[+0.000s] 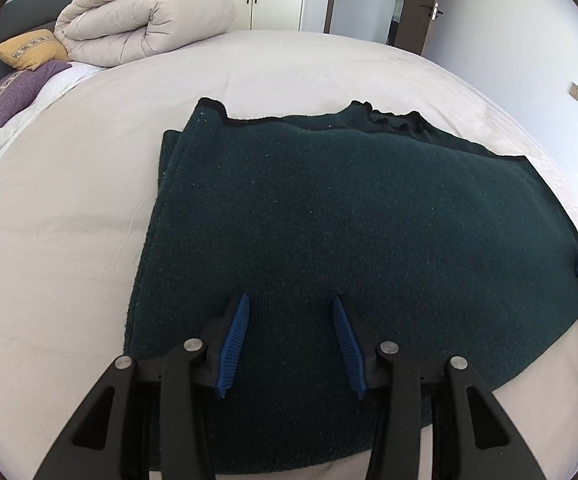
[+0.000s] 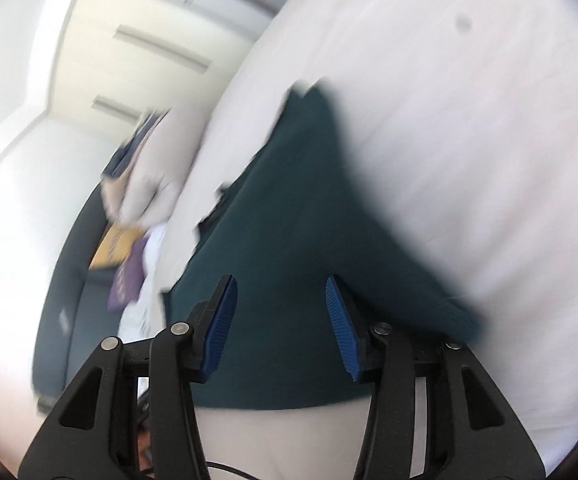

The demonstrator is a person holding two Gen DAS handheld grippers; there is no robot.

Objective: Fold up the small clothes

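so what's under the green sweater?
The dark green sweater lies folded on the pale bed sheet, which shows all around it. A lower layer of the sweater peeks out at its left edge. Anything else beneath is covered.

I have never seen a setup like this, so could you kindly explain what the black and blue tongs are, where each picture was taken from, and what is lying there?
No robot is involved: a person carries a hand-held gripper in each hand, and a fisheye camera on each looks forward along its two blue-padded fingers. One picture comes from the left hand-held gripper, the other, blurred by motion, from the right hand-held gripper. On the pale bed lies a dark green knitted garment, partly folded. Further back are a rolled duvet and two cushions. Both pairs of jaws stand apart over the garment; neither holds anything.
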